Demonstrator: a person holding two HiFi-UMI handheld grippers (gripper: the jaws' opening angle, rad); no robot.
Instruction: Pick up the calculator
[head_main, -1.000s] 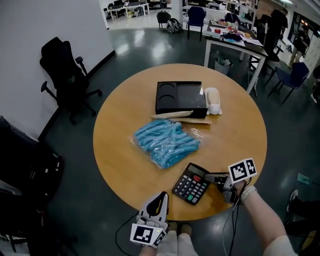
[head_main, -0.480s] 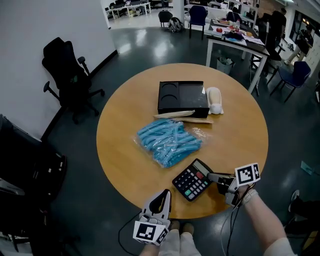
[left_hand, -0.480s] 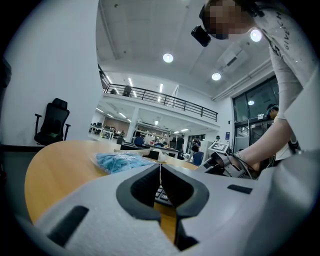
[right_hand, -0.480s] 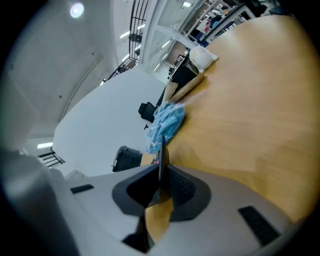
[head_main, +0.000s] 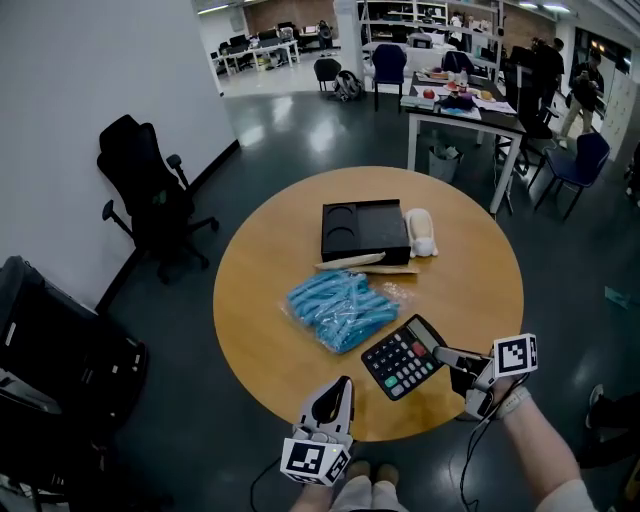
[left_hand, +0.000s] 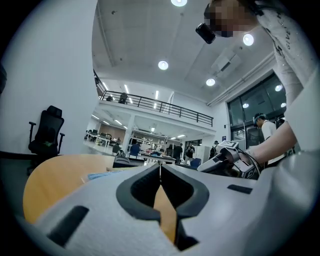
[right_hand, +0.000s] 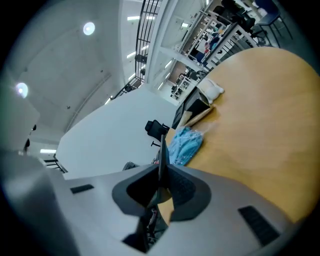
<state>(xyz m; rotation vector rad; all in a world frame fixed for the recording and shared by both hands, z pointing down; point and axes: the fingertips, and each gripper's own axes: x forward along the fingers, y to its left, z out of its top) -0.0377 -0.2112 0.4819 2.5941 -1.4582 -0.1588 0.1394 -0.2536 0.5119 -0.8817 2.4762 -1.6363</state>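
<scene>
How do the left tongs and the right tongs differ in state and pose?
The right tongs are shut on the calculator's edge; the left tongs are shut on nothing. In the head view the right tongs point leftward, while the left tongs point ahead. Both are at the table's near side.

Bright round ceiling lights (left_hand: 162, 65); glare on glossy floor (head_main: 300, 125); dark fisheye corners

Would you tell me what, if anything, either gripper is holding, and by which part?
The right gripper holds the calculator by its right-hand edge. The left gripper, its fingers together, holds nothing.
</scene>
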